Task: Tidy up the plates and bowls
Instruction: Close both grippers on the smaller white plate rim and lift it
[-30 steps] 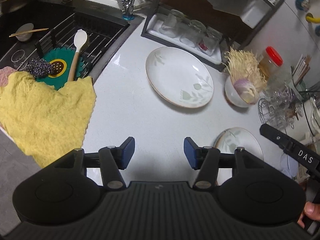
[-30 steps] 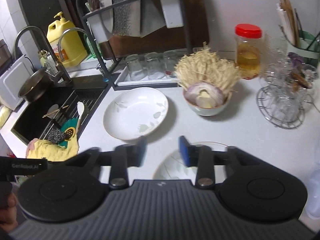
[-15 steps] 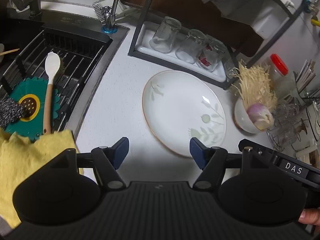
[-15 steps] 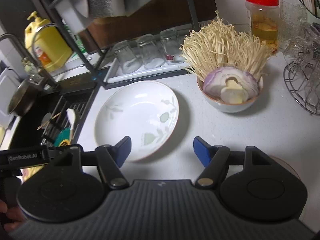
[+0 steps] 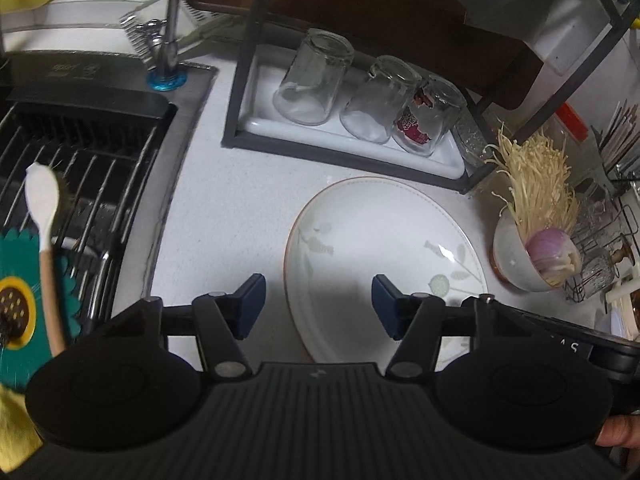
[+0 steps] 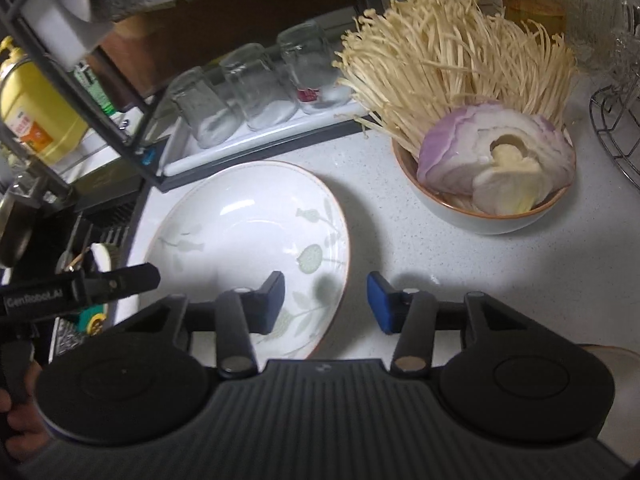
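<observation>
Leaf-patterned plate: flat on the white counter, near edge hidden under my tools. My left gripper straddles its left rim, my right gripper its right rim; both just narrowed but stand apart, pads clear. Right of plate: bowl of enoki and onion, bare counter between. Behind plate: glasses tray. Left of plate: sink rack, partly cropped.

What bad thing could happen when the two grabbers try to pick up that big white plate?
1. Both the left gripper and right gripper straddle opposite rims of the same plate, jaws open and just closing; the smooth rim might slip out.
2. The bowl of mushrooms and onion sits close beside it; lifting or tilting the plate could bump it.
3. The upside-down glasses stand just behind and could be knocked.
</observation>
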Action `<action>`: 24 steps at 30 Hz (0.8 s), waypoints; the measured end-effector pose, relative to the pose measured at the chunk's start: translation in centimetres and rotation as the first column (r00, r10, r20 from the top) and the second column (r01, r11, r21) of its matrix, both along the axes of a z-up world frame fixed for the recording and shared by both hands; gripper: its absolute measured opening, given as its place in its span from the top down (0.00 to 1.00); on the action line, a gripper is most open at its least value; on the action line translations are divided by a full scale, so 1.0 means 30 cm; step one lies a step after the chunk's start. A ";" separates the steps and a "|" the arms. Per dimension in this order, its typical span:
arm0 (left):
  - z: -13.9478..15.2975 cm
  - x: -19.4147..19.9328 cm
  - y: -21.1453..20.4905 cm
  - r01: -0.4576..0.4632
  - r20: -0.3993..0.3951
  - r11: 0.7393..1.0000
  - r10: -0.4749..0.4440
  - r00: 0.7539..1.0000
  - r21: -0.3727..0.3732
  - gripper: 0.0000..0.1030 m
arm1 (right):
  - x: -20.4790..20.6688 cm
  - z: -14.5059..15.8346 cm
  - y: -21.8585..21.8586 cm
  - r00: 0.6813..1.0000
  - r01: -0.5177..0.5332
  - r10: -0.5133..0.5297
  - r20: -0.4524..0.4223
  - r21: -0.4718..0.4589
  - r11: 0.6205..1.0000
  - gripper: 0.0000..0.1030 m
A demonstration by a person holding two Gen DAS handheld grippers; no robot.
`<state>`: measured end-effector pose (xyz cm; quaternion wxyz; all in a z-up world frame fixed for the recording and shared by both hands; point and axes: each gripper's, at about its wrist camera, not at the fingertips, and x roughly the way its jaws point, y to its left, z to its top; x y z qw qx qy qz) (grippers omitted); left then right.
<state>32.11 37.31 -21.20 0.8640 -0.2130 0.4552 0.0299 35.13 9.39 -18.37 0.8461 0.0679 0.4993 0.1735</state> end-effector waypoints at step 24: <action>0.004 0.030 0.078 0.046 -0.040 0.998 -0.049 0.998 -0.052 0.79 | 0.035 -0.003 0.040 0.999 0.027 -0.026 -0.035 0.016 1.000 0.83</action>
